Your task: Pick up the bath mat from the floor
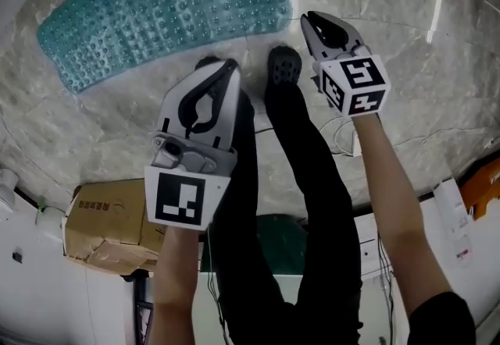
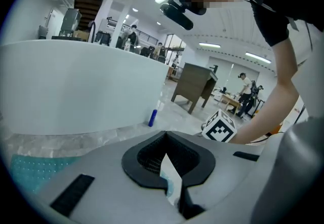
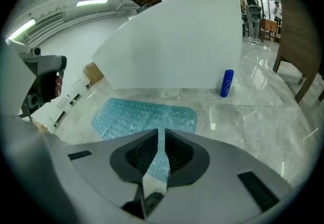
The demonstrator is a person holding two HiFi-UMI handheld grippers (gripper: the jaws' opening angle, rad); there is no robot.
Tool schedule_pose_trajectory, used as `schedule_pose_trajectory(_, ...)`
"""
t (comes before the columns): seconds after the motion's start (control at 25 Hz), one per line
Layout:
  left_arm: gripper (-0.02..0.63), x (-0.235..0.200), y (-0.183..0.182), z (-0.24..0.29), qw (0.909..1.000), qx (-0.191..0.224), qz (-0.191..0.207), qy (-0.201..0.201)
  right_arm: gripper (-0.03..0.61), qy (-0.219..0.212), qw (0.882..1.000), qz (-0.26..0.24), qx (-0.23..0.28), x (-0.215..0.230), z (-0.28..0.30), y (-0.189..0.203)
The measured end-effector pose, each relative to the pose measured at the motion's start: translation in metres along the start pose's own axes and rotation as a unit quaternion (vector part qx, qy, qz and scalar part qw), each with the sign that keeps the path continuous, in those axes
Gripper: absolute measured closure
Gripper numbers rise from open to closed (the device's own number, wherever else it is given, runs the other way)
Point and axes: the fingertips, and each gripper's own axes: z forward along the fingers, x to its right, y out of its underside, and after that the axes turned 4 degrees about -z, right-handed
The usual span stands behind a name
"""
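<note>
The teal studded bath mat (image 1: 168, 4) lies flat on the marble floor ahead of the person's shoes (image 1: 284, 66). My left gripper (image 1: 232, 64) hovers above the floor just short of the mat's near edge, jaws together and nothing in them. My right gripper (image 1: 306, 18) hangs beside the mat's right end, also shut and empty. In the right gripper view the mat (image 3: 147, 114) spreads out beyond the closed jaw tips (image 3: 161, 131). The left gripper view looks across the room over its shut jaws (image 2: 165, 134), with only a corner of the mat (image 2: 35, 170) at lower left.
A curved white partition (image 3: 177, 50) stands behind the mat, with a blue bottle (image 3: 227, 83) on the floor at its foot. A cardboard box (image 1: 109, 226) sits behind my left side. A wooden cabinet (image 2: 195, 86) stands further off.
</note>
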Motion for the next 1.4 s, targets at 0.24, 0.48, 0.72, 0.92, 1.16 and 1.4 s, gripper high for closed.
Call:
schedule_pose_trajectory(0.24, 0.601, -0.048, 0.036, 0.043, 0.9999, 0.008, 0.008, -0.002, 0.502, 0.021, 0.999, -0.01, -0.045, 0.04, 0.109, 0.049)
schedule_pose_trajectory(0.48, 0.601, -0.062, 0.074, 0.068, 0.9999, -0.003, 0.006, 0.013, 0.431, 0.056, 0.994, 0.024, -0.086, 0.077, 0.182, 0.094)
schedule_pose_trajectory(0.72, 0.602, -0.069, 0.102, 0.08, 0.9996, -0.013, -0.001, 0.025, 0.35, 0.072, 0.99, 0.028, -0.119, 0.092, 0.236, 0.12)
schedule_pose_trajectory(0.92, 0.601, -0.074, 0.117, 0.076, 0.9993, -0.018, -0.013, 0.029, 0.339, 0.104, 0.986, 0.047, -0.122, 0.103, 0.251, 0.126)
schedule_pose_trajectory(1.16, 0.601, -0.084, 0.118, 0.075, 0.9994, -0.006, -0.03, 0.016, 0.339, 0.108, 0.983, 0.088, -0.124, 0.102, 0.254, 0.129)
schedule_pose_trajectory(1.4, 0.601, -0.076, 0.11, 0.075, 0.9993, 0.001, -0.032, 0.018, 0.44, 0.064, 0.984, 0.109, -0.128, 0.086, 0.252, 0.12)
